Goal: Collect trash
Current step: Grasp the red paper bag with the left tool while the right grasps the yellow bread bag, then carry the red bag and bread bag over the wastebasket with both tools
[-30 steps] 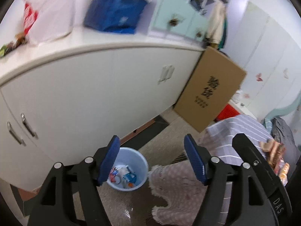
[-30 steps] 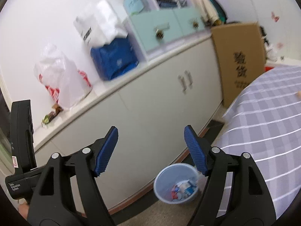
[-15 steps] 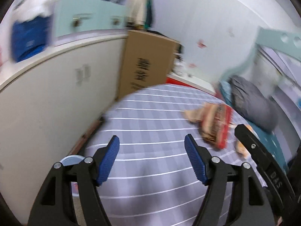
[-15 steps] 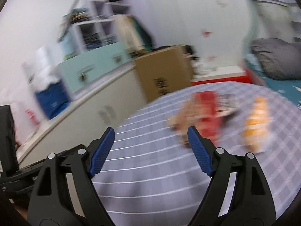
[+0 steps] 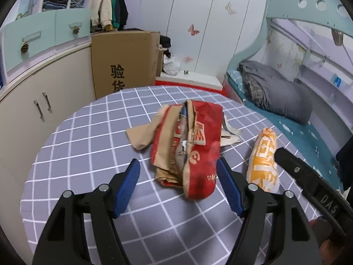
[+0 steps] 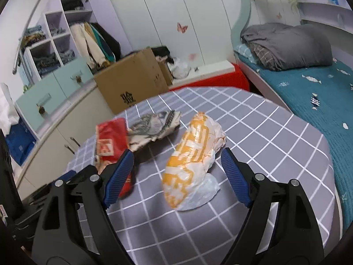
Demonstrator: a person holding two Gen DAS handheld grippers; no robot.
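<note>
Trash: red bag (image 5: 194,145), orange wrapper (image 6: 192,154) mid-table (image 5: 88,145), clear of edges; left tongs (image 5: 178,184), right tongs (image 6: 177,175) released.

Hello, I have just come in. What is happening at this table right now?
A person holds a gripper in each hand and is clearing trash off the checked tablecloth. The left gripper is open, aimed at the crumpled red and brown paper bag. The right gripper is open too, its jaws just widened, aimed at the orange and white wrapper. Neither piece is gripped yet; both lie on the table.
</note>
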